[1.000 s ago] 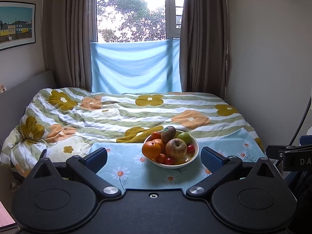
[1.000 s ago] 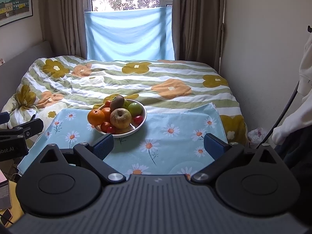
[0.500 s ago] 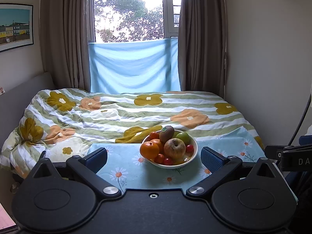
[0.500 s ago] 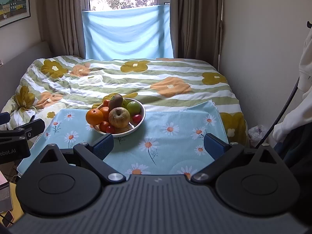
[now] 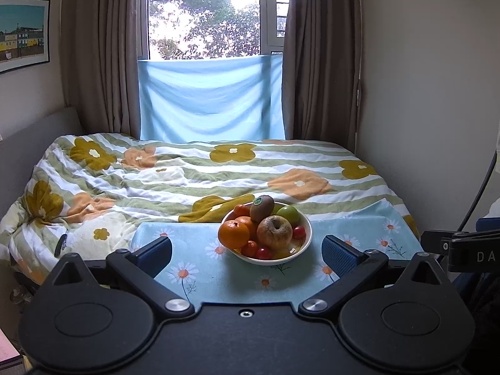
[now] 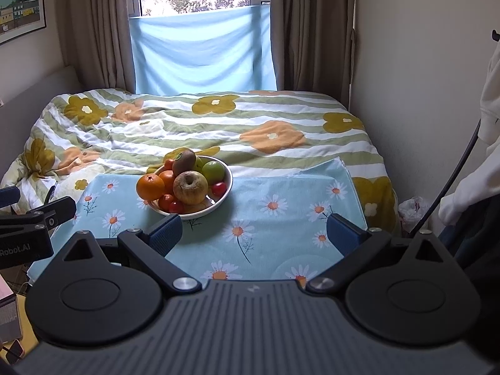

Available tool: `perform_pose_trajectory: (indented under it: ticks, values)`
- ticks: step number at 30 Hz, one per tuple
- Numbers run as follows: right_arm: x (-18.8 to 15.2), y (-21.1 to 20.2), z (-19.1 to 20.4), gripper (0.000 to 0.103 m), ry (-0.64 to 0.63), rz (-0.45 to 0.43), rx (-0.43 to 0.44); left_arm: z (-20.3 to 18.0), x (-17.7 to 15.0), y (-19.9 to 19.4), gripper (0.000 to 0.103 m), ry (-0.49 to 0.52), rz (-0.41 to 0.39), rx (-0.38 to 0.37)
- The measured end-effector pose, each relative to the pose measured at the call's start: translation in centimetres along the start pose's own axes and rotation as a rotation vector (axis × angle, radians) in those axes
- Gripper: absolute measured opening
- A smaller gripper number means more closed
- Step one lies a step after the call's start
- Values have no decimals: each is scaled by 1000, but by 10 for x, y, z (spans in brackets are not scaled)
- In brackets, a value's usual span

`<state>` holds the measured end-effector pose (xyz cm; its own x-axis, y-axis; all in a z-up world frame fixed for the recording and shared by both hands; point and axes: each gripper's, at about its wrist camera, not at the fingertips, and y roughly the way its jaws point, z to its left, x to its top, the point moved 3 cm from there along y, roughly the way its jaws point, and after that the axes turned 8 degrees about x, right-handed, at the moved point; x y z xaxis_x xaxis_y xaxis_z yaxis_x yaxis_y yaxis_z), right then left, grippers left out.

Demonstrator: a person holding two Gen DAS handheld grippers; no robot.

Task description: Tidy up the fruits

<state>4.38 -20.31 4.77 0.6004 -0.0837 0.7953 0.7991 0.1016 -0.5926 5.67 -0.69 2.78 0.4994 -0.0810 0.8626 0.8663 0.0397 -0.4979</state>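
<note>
A white bowl [image 5: 304, 243] [image 6: 229, 176] heaped with fruit rests on a light blue daisy cloth [image 5: 218, 268] [image 6: 275, 218] at the foot of a bed. In it lie an orange [image 5: 233, 234] [image 6: 150, 186], a yellow-brown apple [image 5: 275, 232] [image 6: 190, 187], a kiwi [image 5: 262, 207] [image 6: 184, 162], a green apple [image 5: 289, 213] [image 6: 213, 171] and several small red tomatoes. My left gripper [image 5: 247, 250] is open, short of the bowl, which shows between its blue pads. My right gripper [image 6: 254, 232] is open too, with the bowl ahead and to its left.
The bed carries a striped flower quilt [image 5: 187, 175]. Walls stand close on the right [image 5: 422, 93], and curtains and a window [image 5: 206, 15] at the back. The other gripper's body shows at the edge of each view. A person's white sleeve [image 6: 468, 187] hangs at right.
Both grippers have moved slightly forward and tilted, so the bowl sits a little lower and nearer in both views. Jaws stay open.
</note>
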Motion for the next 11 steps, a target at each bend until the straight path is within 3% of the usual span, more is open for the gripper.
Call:
perform_pose_trajectory:
  ticks: [3,11]
  values:
    - [0,0,0,103,-1,-1,0,2,0,2,103,-23,11,-4]
    - [0,1,-1,103,-1,-1,2,-2,-1,0,103,34,-39,52]
